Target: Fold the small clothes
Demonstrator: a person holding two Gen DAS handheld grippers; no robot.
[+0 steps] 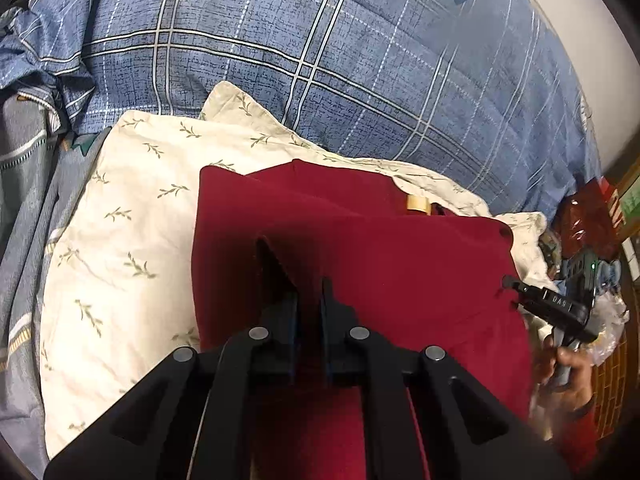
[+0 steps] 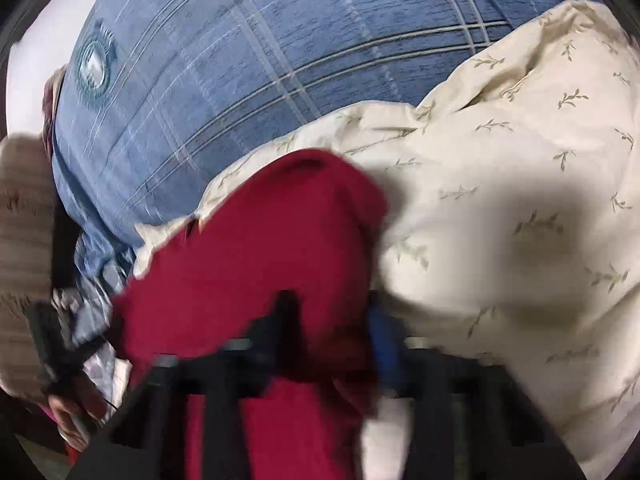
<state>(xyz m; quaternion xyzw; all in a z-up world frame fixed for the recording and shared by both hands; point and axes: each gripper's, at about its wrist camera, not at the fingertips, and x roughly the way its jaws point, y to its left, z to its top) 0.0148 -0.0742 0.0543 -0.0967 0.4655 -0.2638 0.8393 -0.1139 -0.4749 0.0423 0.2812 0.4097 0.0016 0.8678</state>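
a dark red garment [image 1: 380, 264] lies on a cream pillowcase with a green sprig print [image 1: 120, 216], which sits on a bed covered by a blue plaid quilt [image 1: 320, 60]. the garment's far part is folded into overlapping layers, with a small tan label [image 1: 418, 203] showing near its far edge.

the left gripper [image 1: 310, 280] points down onto the red cloth near its nearer half; its fingers [image 1: 276, 276] are drawn together, with only a narrow slit between them, and red cloth fills that slit, though whether it is pinched cannot be made out.

the right gripper [image 2: 332, 320] is at the garment's right edge. that view is blurred; red cloth lies between its fingers [image 2: 286, 312], which stand close on it and appear to pinch it. in the left view a hand [image 1: 568, 368] holds this gripper beside the cloth.
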